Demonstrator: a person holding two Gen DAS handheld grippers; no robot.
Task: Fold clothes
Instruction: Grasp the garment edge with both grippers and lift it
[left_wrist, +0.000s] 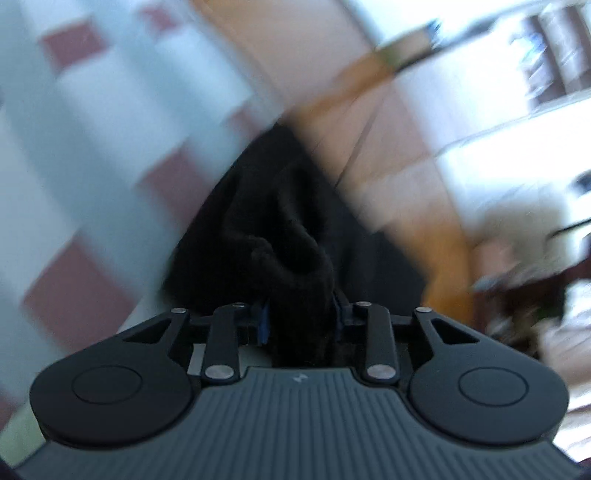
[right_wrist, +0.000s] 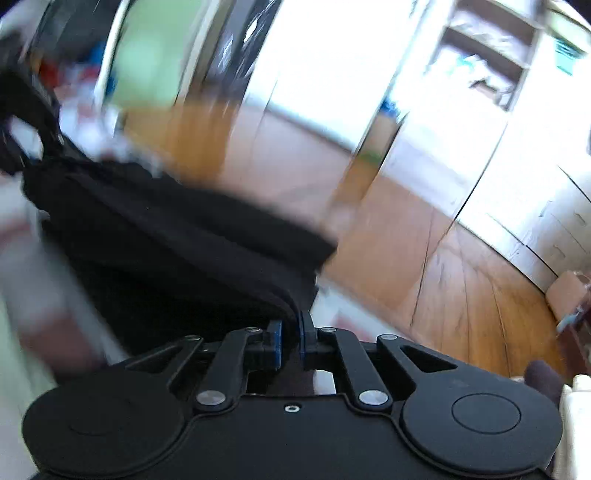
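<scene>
A black garment (left_wrist: 280, 229) hangs bunched from my left gripper (left_wrist: 301, 314), which is shut on a thick fold of it. In the right wrist view the same black garment (right_wrist: 177, 236) stretches up and to the left from my right gripper (right_wrist: 290, 332), whose blue pads (right_wrist: 275, 338) are shut on its edge. The other gripper (right_wrist: 33, 122) shows blurred at the far left, holding the garment's far end. Both views are motion-blurred.
A red and pale checked cloth surface (left_wrist: 92, 166) lies to the left. A wooden floor (right_wrist: 461, 280) spreads to the right, with white cabinets and shelves (right_wrist: 498, 110) beyond. Blurred clutter (left_wrist: 535, 266) sits at the right.
</scene>
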